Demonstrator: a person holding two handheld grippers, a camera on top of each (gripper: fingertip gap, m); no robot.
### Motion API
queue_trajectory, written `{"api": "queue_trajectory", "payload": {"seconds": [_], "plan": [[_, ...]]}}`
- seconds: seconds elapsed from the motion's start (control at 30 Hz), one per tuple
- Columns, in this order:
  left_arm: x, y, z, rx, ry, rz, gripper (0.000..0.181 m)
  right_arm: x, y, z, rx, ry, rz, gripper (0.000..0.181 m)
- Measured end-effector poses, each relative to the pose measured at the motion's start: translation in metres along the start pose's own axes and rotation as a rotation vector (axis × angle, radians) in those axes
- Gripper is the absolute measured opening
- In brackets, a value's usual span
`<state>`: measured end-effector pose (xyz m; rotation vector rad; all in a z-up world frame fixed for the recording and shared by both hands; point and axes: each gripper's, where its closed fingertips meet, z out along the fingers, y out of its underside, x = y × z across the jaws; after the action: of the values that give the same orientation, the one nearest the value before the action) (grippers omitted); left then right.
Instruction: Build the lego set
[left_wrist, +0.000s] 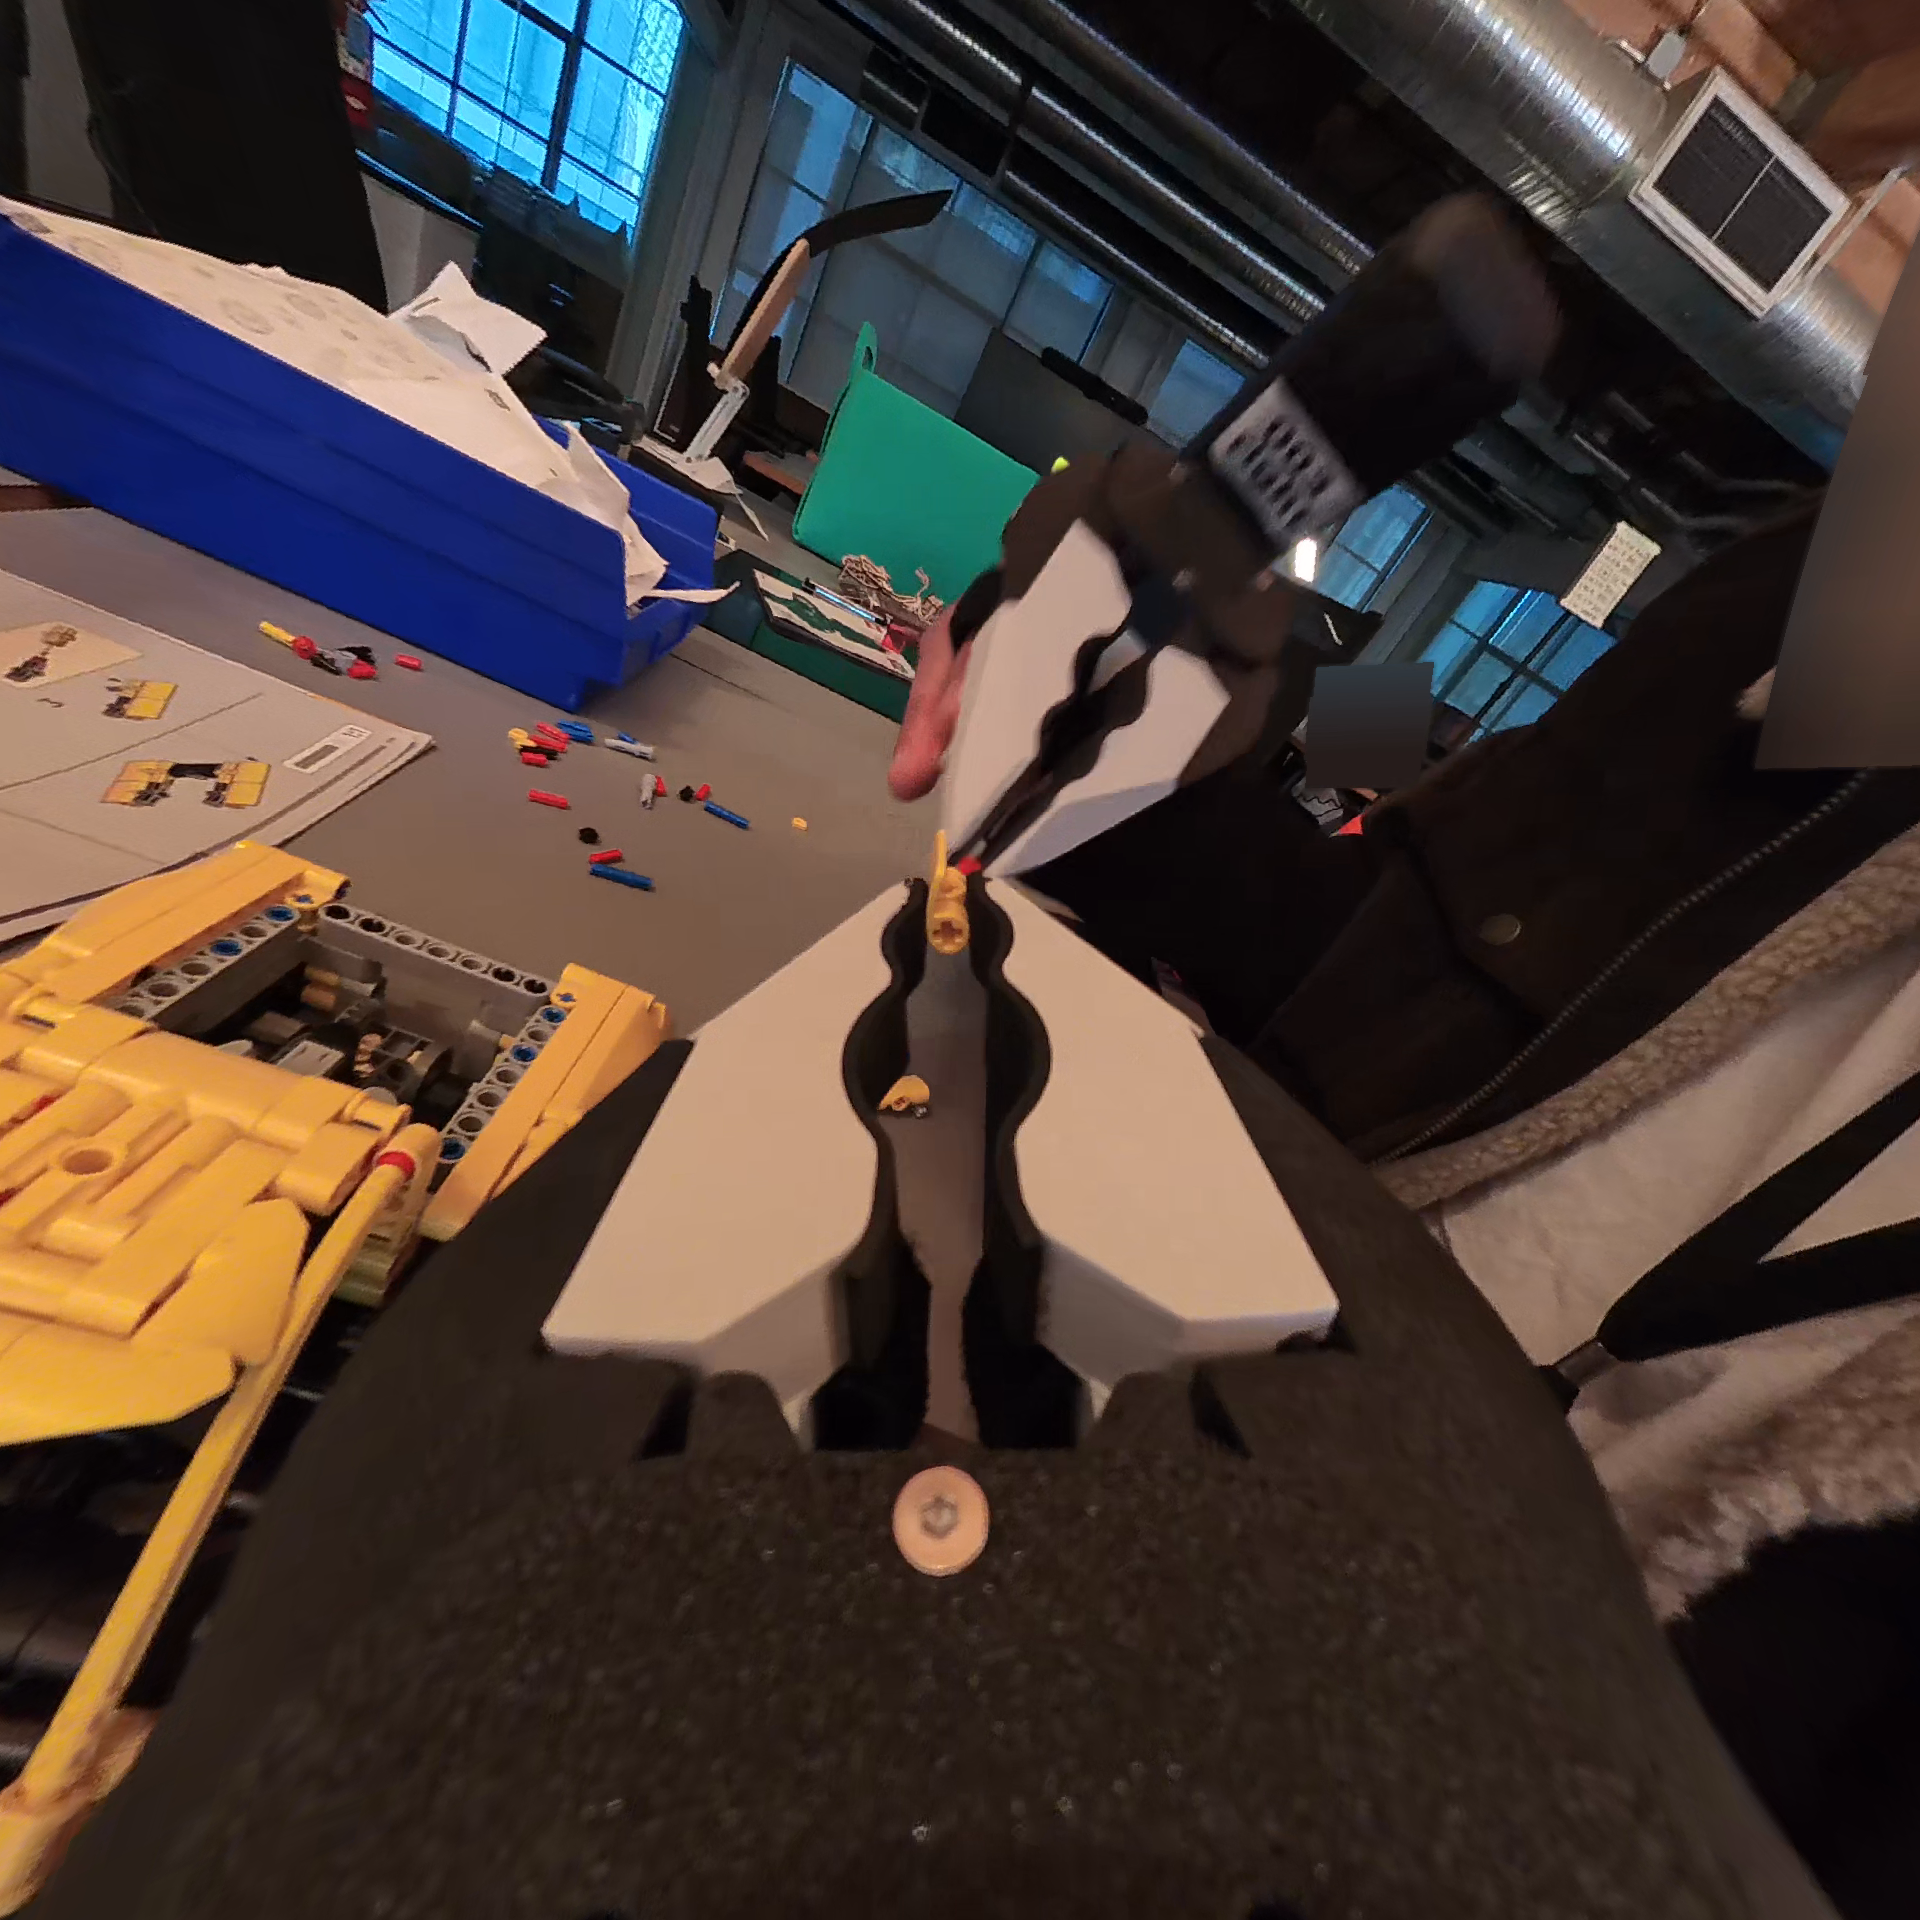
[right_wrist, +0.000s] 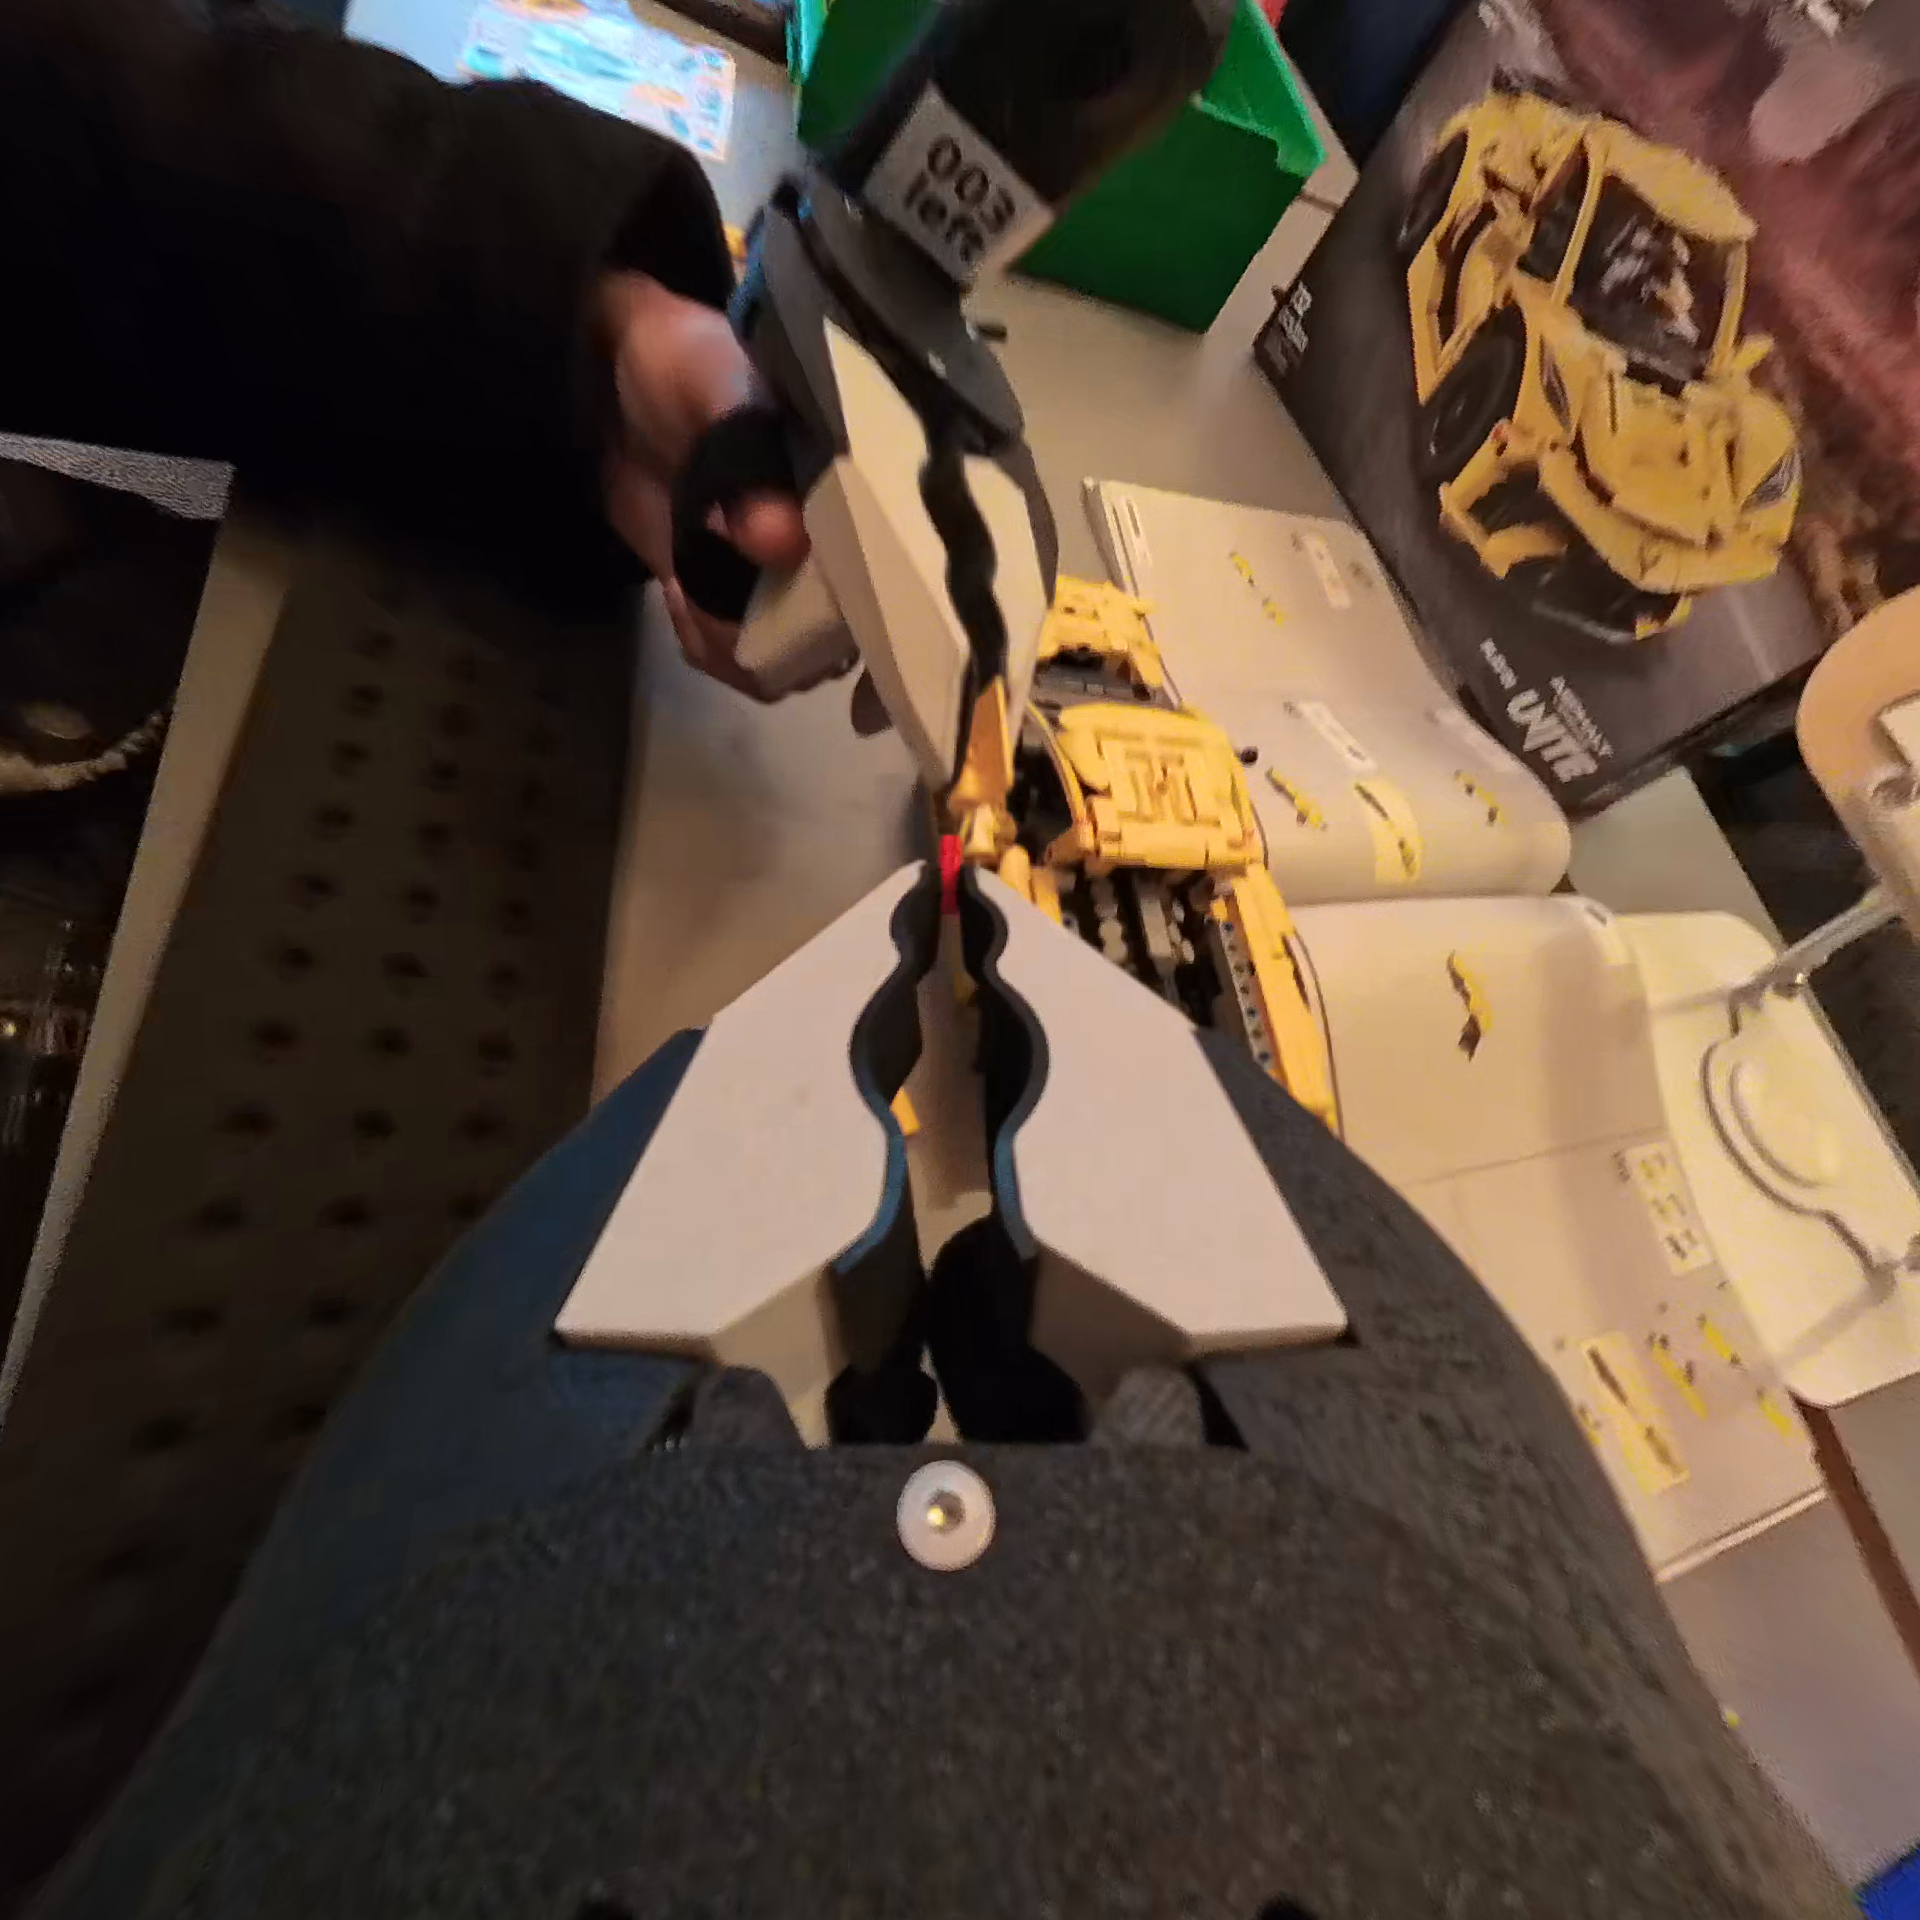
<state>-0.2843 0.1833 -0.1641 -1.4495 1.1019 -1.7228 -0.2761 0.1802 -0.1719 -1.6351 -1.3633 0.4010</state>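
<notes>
My left gripper (left_wrist: 945, 896) is shut on a small yellow lego connector (left_wrist: 948, 912), held above the grey table. My right gripper (right_wrist: 948, 885) is shut on a small red pin (right_wrist: 950, 868). The two grippers meet tip to tip, so the red pin (left_wrist: 968, 864) touches the yellow connector (right_wrist: 971, 800). In the left wrist view the right gripper (left_wrist: 977, 847) reaches in from the upper right. In the right wrist view the left gripper (right_wrist: 961, 795) reaches down from above. The half-built yellow car (left_wrist: 208, 1101) lies to the left, and also behind the grippers (right_wrist: 1153, 800).
Loose red, blue and black pins (left_wrist: 613, 790) and a small yellow piece (left_wrist: 904, 1096) lie on the table. An open instruction booklet (left_wrist: 156, 748) (right_wrist: 1351, 727), a blue bin (left_wrist: 312, 488), the set's box (right_wrist: 1610, 364) and a green bin (right_wrist: 1174, 197) surround the work area. My two grippers' fingertips are within a few centimetres of each other.
</notes>
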Motion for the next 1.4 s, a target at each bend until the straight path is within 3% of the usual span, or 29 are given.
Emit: {"api": "queue_trajectory", "payload": {"seconds": [0.57, 0.83, 1.0, 1.2, 1.4], "plan": [[0.000, -0.002, -0.001, 0.016, 0.005, -0.010, 0.006, 0.004, -0.006, 0.009, -0.102, 0.013, -0.070, 0.003], [-0.011, 0.010, 0.001, -0.044, -0.028, -0.074, 0.006, 0.002, 0.010, 0.018, -0.228, 0.072, -0.202, 0.001], [-0.021, 0.028, 0.004, -0.157, -0.112, -0.006, 0.006, -0.001, 0.029, 0.026, -0.357, 0.071, -0.271, 0.001], [-0.028, 0.039, 0.008, -0.246, -0.222, 0.186, 0.006, -0.003, 0.040, 0.028, -0.397, 0.057, -0.235, 0.002], [-0.025, 0.034, 0.008, -0.217, -0.209, 0.211, 0.006, -0.001, 0.034, 0.025, -0.281, 0.023, -0.103, 0.003]]}}
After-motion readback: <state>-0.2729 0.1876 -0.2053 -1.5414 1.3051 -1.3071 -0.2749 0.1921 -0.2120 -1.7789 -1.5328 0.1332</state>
